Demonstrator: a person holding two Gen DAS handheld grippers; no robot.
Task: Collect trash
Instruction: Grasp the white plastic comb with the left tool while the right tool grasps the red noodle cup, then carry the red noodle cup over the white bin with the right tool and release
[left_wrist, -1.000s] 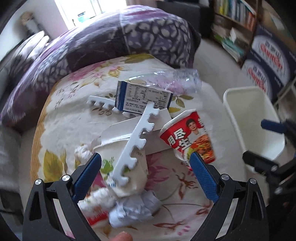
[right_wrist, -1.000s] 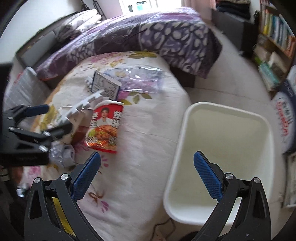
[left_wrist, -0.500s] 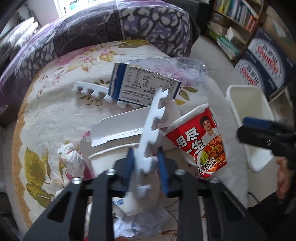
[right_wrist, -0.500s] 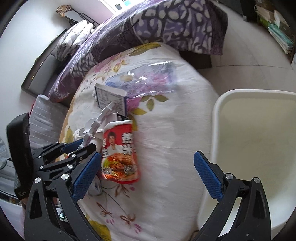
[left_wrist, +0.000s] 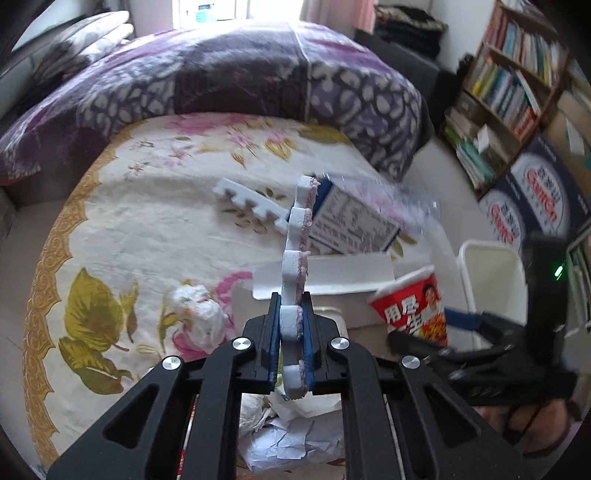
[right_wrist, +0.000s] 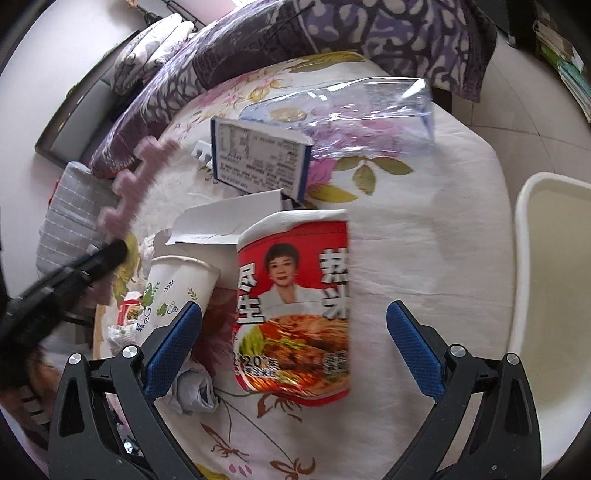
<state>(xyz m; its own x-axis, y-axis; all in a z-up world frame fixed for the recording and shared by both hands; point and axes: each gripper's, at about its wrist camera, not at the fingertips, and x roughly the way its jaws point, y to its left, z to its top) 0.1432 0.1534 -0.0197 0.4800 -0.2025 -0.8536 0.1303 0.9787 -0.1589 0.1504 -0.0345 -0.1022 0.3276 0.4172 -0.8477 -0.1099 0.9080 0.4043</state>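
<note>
Since the earlier frame, the left gripper (left_wrist: 291, 332) has closed its jaws on the notched foam strip (left_wrist: 295, 251), which then lay flat across the paper cup and now stands up on edge between the blue pads. From the left wrist, a second foam strip (left_wrist: 251, 206) lies flat on the floral bedspread (left_wrist: 122, 229), beside a blue-and-white carton (left_wrist: 354, 225). A crumpled tissue (left_wrist: 197, 317) sits left of the pads; crumpled paper (left_wrist: 291, 439) lies below them. The red noodle cup (left_wrist: 413, 306) lies near the white bin (left_wrist: 491, 280), with the right gripper (left_wrist: 436, 328) at it.

From the right wrist, the right gripper (right_wrist: 293, 347) hangs with jaws wide apart, either side of the noodle cup (right_wrist: 295, 306) without pressing on it. A paper cup (right_wrist: 177, 284) lies just left of it. The bin (right_wrist: 532, 266) stands at the right edge, off the bedspread.
</note>
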